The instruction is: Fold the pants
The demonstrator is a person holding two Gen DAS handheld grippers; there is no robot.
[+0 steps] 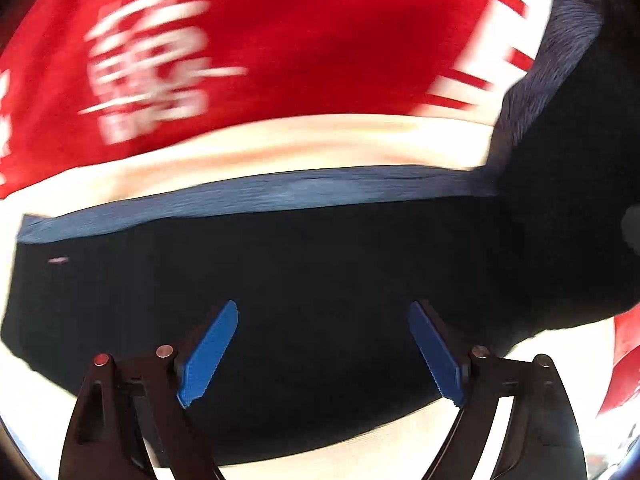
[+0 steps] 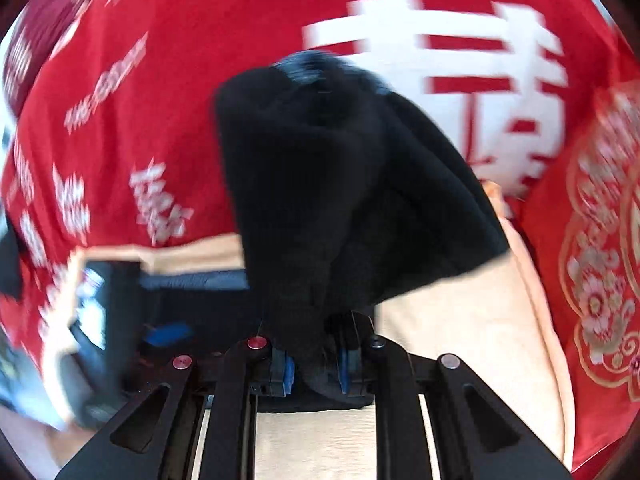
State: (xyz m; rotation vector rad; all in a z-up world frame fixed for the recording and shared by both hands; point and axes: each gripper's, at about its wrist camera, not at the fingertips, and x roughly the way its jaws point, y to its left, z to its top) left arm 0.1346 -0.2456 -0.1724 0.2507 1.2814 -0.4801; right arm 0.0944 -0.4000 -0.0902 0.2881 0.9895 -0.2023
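Note:
The dark navy pants [image 1: 320,264] lie flat on a cream surface [image 1: 280,148], with a lighter blue band [image 1: 256,196] along their far edge. My left gripper [image 1: 322,316] is open, its blue pads [image 1: 208,356] spread wide just above the fabric, holding nothing. My right gripper [image 2: 316,368] is shut on a bunched part of the pants [image 2: 344,184] and holds it lifted, so the cloth stands up in front of the camera. The left gripper also shows in the right wrist view [image 2: 96,308], blurred, low at the left.
A red cloth with white characters [image 1: 280,40] covers the far side; it also shows in the right wrist view [image 2: 120,120]. A red cloth with gold flower patterns [image 2: 600,260] lies at the right. Cream surface [image 2: 460,340] shows to the right of the lifted pants.

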